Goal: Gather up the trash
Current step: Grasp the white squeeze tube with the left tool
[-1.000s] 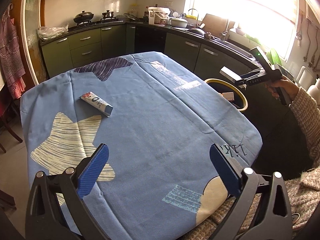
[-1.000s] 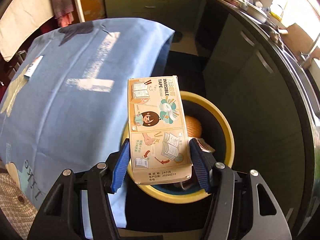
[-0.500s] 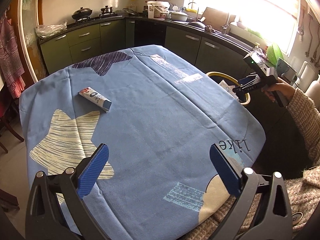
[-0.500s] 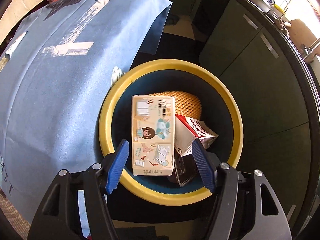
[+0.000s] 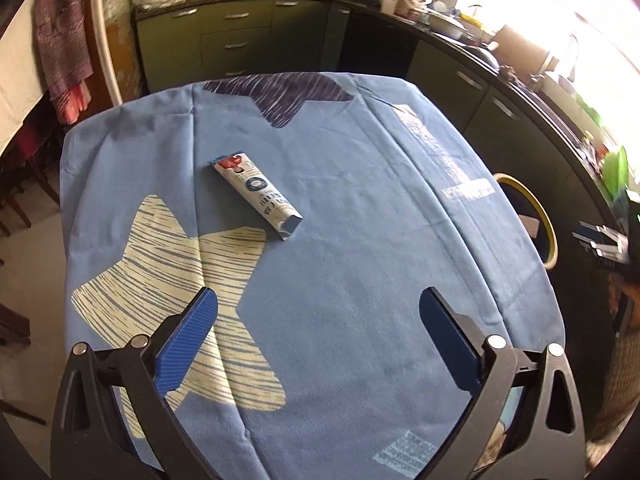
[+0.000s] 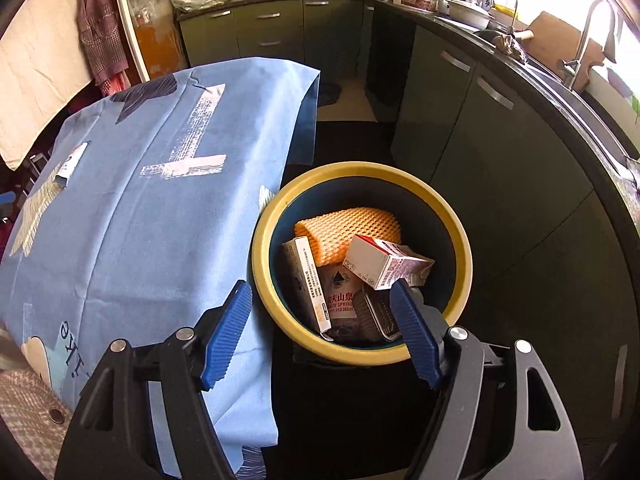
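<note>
A white and blue tube-shaped wrapper [image 5: 256, 195] lies on the blue tablecloth [image 5: 360, 220], beyond my open, empty left gripper [image 5: 318, 332]. It also shows in the right wrist view [image 6: 72, 164] at the far left. The yellow-rimmed bin [image 6: 460, 248] stands on the floor beside the table and holds the tape box [image 6: 306, 284], a milk carton [image 6: 386, 266], orange foam netting [image 6: 352, 226] and a water bottle label [image 6: 340, 300]. My right gripper [image 6: 322, 336] is open and empty above the bin's near rim. The bin rim [image 5: 546, 220] shows in the left wrist view.
Dark green kitchen cabinets [image 6: 480, 120] and a counter with a sink tap [image 6: 588, 32] run behind and right of the bin. The tablecloth hangs over the table edge [image 6: 256, 400] next to the bin. A chair [image 5: 24, 184] stands left of the table.
My right gripper opened and the tape box dropped into the bin; the gripper then lifted and tilted up. My left gripper moved forward over the table toward the wrapper.
</note>
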Demonstrator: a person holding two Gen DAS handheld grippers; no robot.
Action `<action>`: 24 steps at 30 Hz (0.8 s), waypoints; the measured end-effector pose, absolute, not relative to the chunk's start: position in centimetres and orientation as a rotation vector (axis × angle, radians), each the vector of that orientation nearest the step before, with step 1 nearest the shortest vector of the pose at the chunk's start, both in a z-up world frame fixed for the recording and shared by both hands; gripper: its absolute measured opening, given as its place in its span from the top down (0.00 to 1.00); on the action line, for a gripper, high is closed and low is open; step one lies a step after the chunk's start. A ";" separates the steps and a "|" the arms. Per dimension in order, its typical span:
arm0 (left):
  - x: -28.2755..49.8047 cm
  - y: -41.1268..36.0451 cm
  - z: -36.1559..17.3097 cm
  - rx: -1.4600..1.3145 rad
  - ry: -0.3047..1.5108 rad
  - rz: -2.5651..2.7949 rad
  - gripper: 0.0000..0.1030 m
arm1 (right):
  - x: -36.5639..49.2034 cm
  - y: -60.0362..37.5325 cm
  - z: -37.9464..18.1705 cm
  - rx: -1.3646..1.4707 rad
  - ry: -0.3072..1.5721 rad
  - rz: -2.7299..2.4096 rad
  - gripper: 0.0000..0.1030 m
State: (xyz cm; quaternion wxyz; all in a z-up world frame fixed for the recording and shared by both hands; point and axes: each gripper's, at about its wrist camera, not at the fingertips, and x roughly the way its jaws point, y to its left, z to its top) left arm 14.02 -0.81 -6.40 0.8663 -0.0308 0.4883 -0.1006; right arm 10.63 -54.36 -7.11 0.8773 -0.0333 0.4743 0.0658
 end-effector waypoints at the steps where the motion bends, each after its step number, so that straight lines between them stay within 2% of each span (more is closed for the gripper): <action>1: 15.0 -0.7 -6.7 -0.092 1.043 -0.195 0.07 | 10.2 -54.6 -7.3 -0.062 0.990 0.132 0.28; 10: 24.0 0.1 -9.2 -0.198 1.178 -0.054 0.07 | 7.3 -57.6 -9.1 -0.004 0.980 0.102 0.27; 16: 26.9 0.9 -11.2 -0.271 1.263 0.001 0.07 | 5.9 -58.9 -8.6 0.028 0.947 0.103 0.26; 24: 27.6 1.1 -12.0 -0.258 1.285 0.031 0.37 | 5.5 -59.0 -8.6 0.040 0.931 0.118 0.25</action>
